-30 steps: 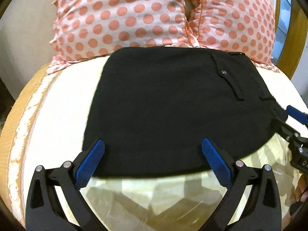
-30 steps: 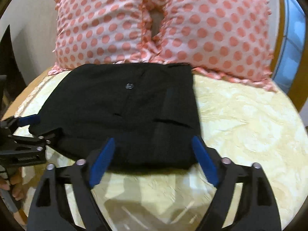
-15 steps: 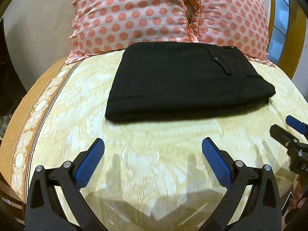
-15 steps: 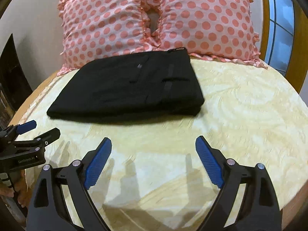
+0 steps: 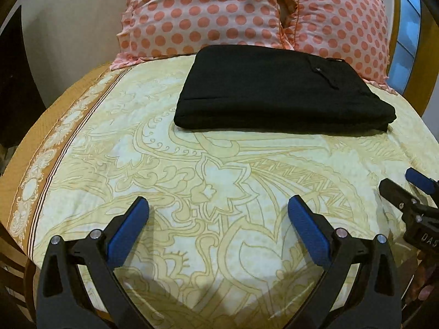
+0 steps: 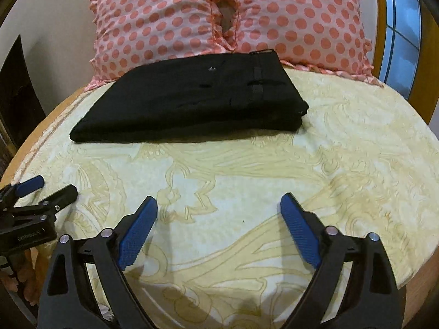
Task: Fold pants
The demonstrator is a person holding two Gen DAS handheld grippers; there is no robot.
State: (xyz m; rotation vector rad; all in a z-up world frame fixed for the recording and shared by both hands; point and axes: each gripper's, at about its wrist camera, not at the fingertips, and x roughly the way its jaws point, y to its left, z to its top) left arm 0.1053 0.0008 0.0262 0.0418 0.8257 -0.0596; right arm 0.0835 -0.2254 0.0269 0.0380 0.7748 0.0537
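i have the black pants (image 5: 279,90) lying folded into a flat, layered rectangle at the far end of the bed (image 5: 219,186), their back edge touching the two polka-dot pillows (image 6: 219,13). both tools are well apart from the cloth. my left gripper (image 5: 218,216) has its blue pads spread wide with nothing between them, and my right gripper (image 6: 219,211) is the same, splayed over bare sheet.

i judge the pants soft and limp, fairly light, with some body where the layers stack and at the waistband. if i needed another fold, i would pinch through all layers at the two near corners, since a single-layer grab would likely peel the stack open. the fold looks finished to me.

the left view shows the rounded fold edge on the left side and the sheet's brown border (image 5: 41,164). the right view shows what that one hides: the stacked layer ends at the right corner, the button (image 6: 211,68) and the belt loops.
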